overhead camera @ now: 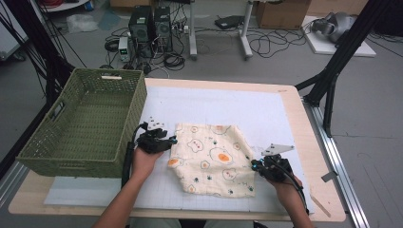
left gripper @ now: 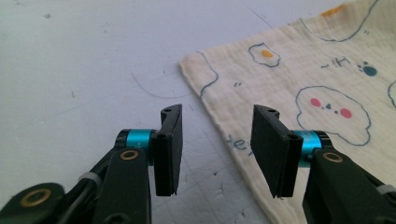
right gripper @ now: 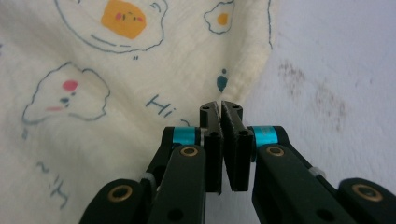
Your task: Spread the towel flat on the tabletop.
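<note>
The cream cloth (overhead camera: 212, 158), printed with fried eggs and little clouds, lies partly folded on the white mat in the middle of the counter (overhead camera: 313, 142), its right side turned over in a slanting flap. The right hand-held gripper (overhead camera: 260, 166) sits at the cloth's right edge; in the right gripper view its jaws are pressed together at the hem (right gripper: 243, 88), and a pinch of fabric seems caught between them, though the tips hide just how much, so I judge it is clenched on the edge to lift or carry that side over. The left hand-held gripper (overhead camera: 169, 141) rests at the cloth's upper left corner (left gripper: 189, 63) with its jaws spread wide and nothing between them; in the left gripper view one jaw stands over the cloth's border and the other over bare mat, which suits straddling the edge before closing on it. Taking both sides at once would let the cloth be folded evenly or lifted whole. Just left of the cloth stands a green woven basket (overhead camera: 81, 156), near the left gripper; what shows of its inside holds nothing, and it looks like the likely place for the cloth once folded.
</note>
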The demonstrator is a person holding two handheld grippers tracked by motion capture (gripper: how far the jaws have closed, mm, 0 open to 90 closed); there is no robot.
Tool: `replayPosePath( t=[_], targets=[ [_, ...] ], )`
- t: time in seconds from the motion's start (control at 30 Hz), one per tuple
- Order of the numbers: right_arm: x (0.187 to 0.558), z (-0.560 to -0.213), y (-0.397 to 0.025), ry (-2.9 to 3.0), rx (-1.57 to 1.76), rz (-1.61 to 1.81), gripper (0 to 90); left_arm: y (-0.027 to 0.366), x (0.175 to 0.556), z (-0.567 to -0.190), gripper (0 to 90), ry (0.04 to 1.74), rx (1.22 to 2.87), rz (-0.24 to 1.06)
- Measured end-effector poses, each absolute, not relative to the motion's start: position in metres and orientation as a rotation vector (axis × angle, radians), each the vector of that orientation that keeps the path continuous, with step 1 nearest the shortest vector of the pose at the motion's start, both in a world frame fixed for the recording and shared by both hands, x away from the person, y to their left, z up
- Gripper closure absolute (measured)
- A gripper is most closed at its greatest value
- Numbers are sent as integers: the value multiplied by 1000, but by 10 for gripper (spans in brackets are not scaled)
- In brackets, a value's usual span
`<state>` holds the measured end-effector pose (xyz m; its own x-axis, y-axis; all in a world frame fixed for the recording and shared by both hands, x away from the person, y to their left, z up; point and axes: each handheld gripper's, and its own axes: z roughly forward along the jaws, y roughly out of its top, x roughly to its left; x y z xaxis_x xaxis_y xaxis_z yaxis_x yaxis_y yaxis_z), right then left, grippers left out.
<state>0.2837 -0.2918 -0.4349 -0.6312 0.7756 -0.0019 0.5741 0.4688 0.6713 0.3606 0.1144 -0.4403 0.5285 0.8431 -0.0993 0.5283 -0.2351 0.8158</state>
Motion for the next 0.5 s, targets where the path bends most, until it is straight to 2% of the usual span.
replayPosePath(
  t=[0.03,0.1,0.2,0.37,0.5],
  targets=[
    [284,-435,-292,2414,1147,930,866,114,361,-440,535,1119,1911,459],
    [281,-433,-296,2383,1159,990,742,112,360,-441,530,1113,1915,450],
    [287,-424,-302,2257,1172,1079,655,110,359,-440,528,1101,1911,448],
    [306,-422,-307,2146,1204,1101,631,109,359,-441,529,1097,1910,441],
    [342,-424,-311,2043,1286,1093,658,109,359,-441,529,1097,1918,435]
  ],
)
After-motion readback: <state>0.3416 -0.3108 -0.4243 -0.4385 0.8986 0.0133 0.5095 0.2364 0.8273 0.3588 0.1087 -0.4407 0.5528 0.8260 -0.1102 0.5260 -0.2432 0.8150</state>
